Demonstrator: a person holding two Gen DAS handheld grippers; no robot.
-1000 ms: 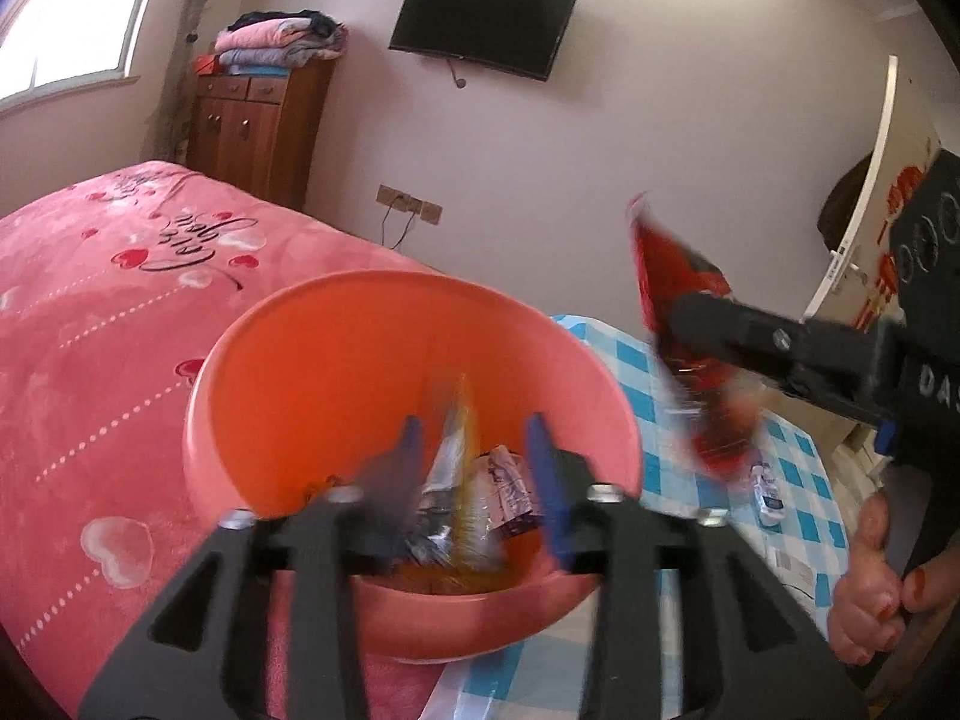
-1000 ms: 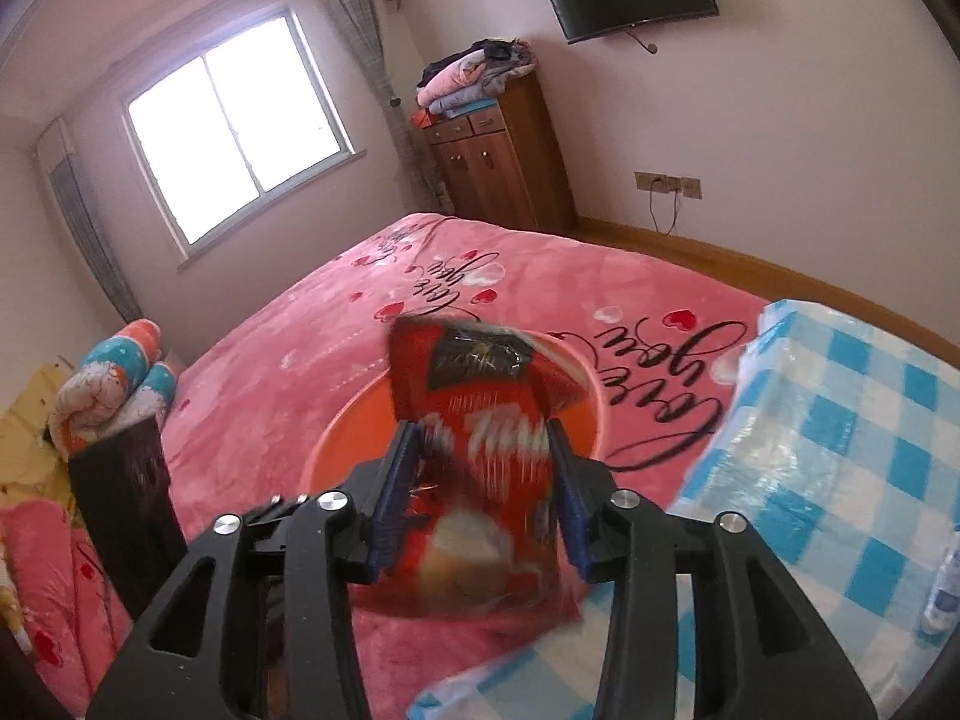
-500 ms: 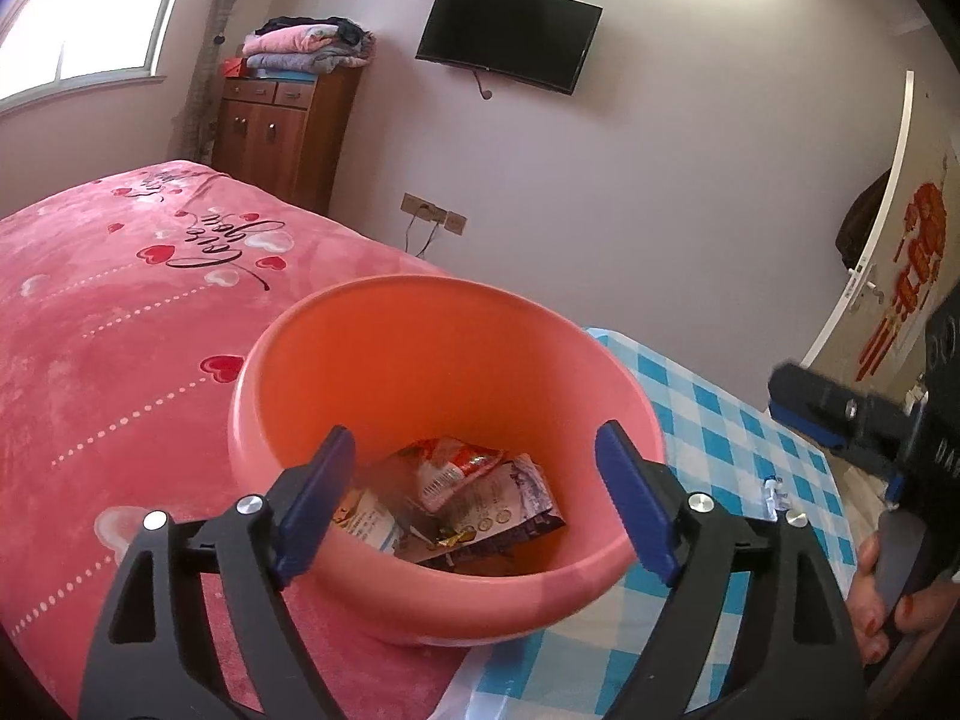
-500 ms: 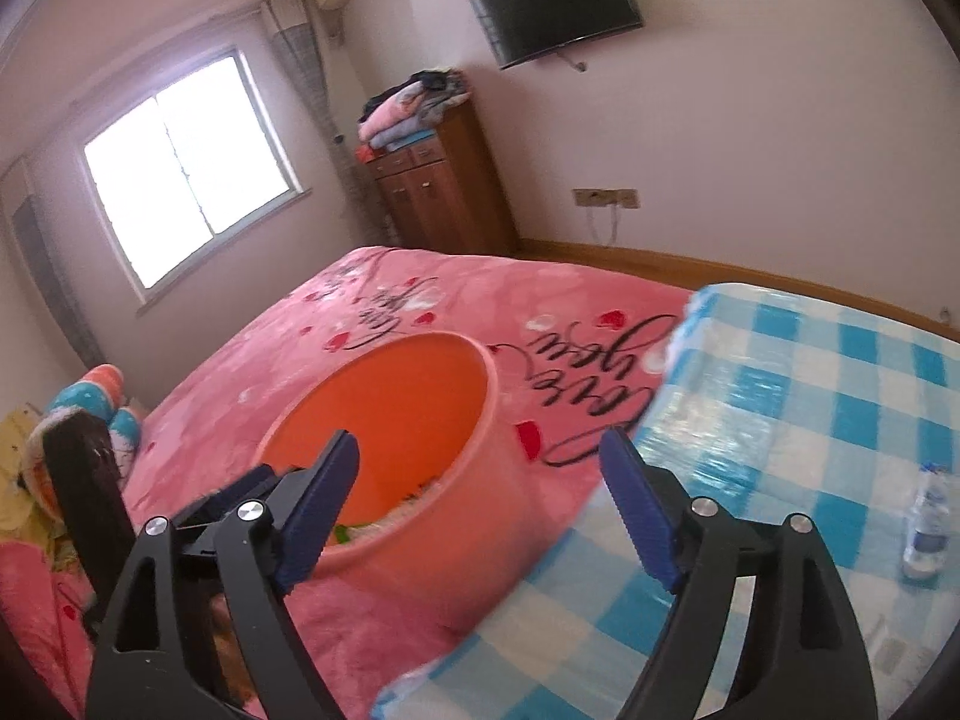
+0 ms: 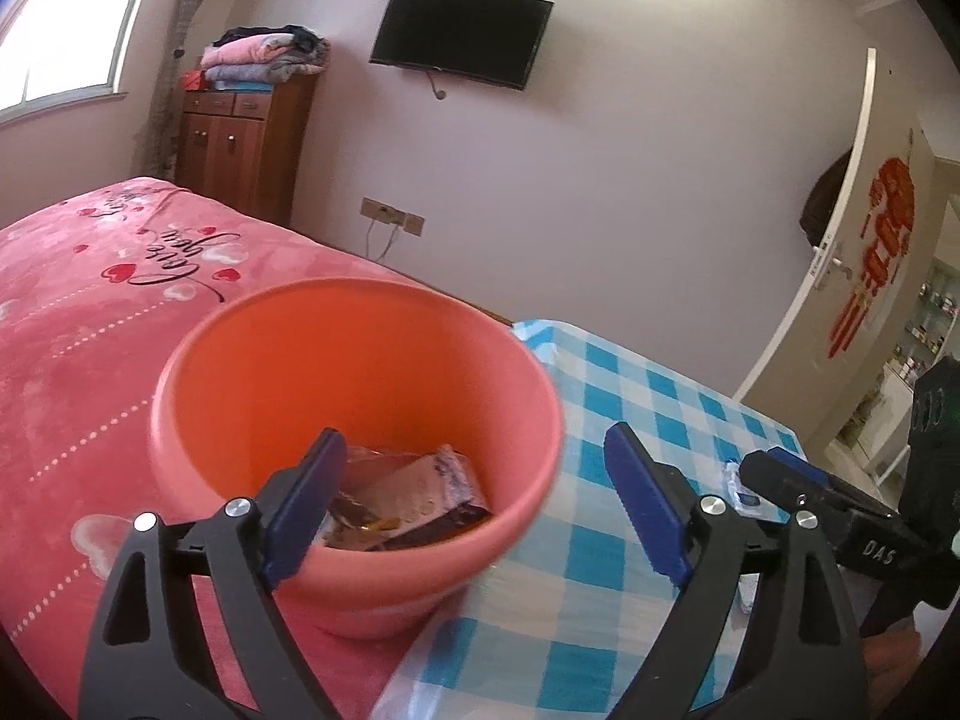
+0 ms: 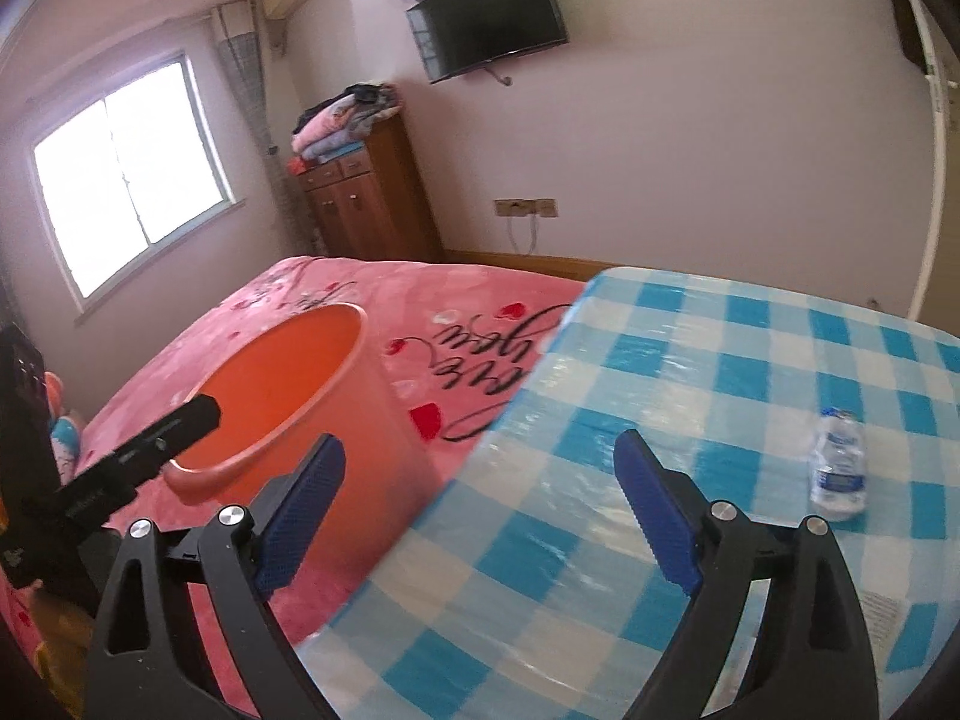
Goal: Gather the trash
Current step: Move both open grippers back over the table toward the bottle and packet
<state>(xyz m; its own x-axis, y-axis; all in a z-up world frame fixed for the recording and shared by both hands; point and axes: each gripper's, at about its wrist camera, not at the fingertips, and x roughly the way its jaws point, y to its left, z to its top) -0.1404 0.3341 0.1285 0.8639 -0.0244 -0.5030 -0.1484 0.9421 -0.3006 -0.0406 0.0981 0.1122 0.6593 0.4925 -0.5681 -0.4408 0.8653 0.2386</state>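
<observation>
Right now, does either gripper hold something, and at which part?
Nothing is held. The left gripper and the right gripper are both open and empty; wrappers lie in the orange bucket.

I'm working in a home bedroom: a bed with a pink heart blanket is sitting under a window, a wooden cabinet is carrying folded clothes, a TV is hanging on the wall, and a table in a blue checked cloth is standing beside the bed near a white door.
</observation>
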